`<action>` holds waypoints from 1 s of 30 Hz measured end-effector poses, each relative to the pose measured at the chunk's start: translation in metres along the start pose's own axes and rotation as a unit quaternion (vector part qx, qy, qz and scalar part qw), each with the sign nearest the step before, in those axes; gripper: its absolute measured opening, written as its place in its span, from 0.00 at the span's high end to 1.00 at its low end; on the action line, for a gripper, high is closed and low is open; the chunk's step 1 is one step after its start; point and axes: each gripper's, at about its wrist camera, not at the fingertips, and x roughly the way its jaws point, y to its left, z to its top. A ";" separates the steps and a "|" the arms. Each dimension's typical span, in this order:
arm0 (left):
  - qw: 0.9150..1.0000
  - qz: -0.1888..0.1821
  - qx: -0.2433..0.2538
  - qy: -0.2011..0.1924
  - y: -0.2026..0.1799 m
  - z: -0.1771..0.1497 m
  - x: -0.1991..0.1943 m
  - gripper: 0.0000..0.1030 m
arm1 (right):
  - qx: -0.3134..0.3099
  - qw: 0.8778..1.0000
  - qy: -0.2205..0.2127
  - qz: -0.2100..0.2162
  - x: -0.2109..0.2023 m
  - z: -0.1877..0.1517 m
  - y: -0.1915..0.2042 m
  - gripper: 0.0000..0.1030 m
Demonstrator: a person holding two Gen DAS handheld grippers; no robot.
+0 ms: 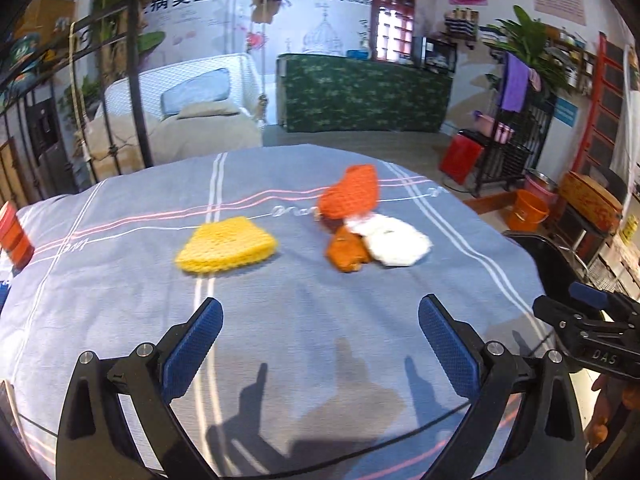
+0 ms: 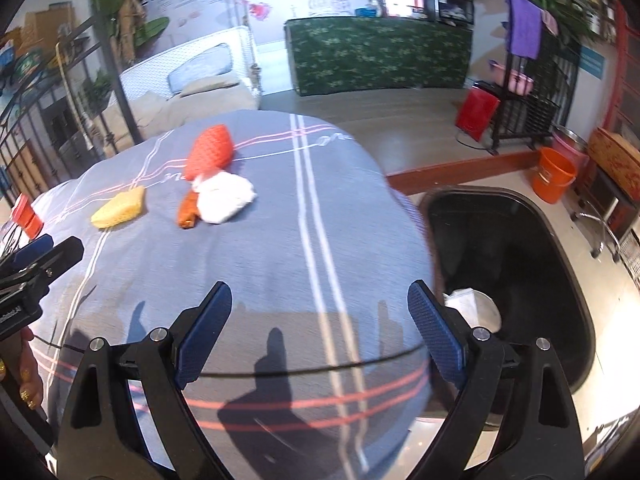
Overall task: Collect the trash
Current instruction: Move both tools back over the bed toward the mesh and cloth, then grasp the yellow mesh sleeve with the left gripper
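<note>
Trash lies on a grey striped tablecloth [image 1: 280,320]: a yellow sponge [image 1: 226,249], an orange-red mesh sponge [image 1: 351,192], a crumpled white tissue [image 1: 394,241] and a small orange-brown scrap [image 1: 347,249]. They also show in the right wrist view: yellow sponge [image 2: 118,207], red sponge [image 2: 210,151], tissue [image 2: 224,197], scrap [image 2: 188,210]. My left gripper [image 1: 320,312] is open and empty, short of the trash. My right gripper [image 2: 320,296] is open and empty over the table's right edge, beside a black bin [image 2: 516,240] holding a white paper [image 2: 464,300].
A red-orange can [image 1: 14,232] stands at the table's left edge. An orange bucket [image 2: 554,176] and a red box [image 2: 476,110] stand on the floor at right. A green-covered counter [image 1: 364,94] and a white chair [image 1: 192,92] are behind the table.
</note>
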 end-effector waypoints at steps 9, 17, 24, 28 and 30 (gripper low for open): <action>0.999 0.020 -0.019 0.025 0.045 0.009 0.018 0.06 | -0.032 0.999 0.010 0.023 0.013 0.017 0.036 0.14; 0.998 0.022 -0.004 0.066 0.062 0.036 0.069 0.06 | -0.036 0.999 0.017 0.029 0.028 0.029 0.055 0.14; 0.994 0.017 -0.019 0.107 0.076 0.052 0.120 0.10 | -0.026 0.999 0.028 0.019 0.035 0.031 0.050 0.14; 0.992 0.038 -0.013 0.120 0.080 0.051 0.134 0.19 | -0.024 0.999 0.026 0.018 0.038 0.035 0.048 0.14; 0.992 0.041 -0.017 0.121 0.083 0.048 0.135 0.26 | -0.026 0.999 0.025 0.017 0.039 0.037 0.049 0.14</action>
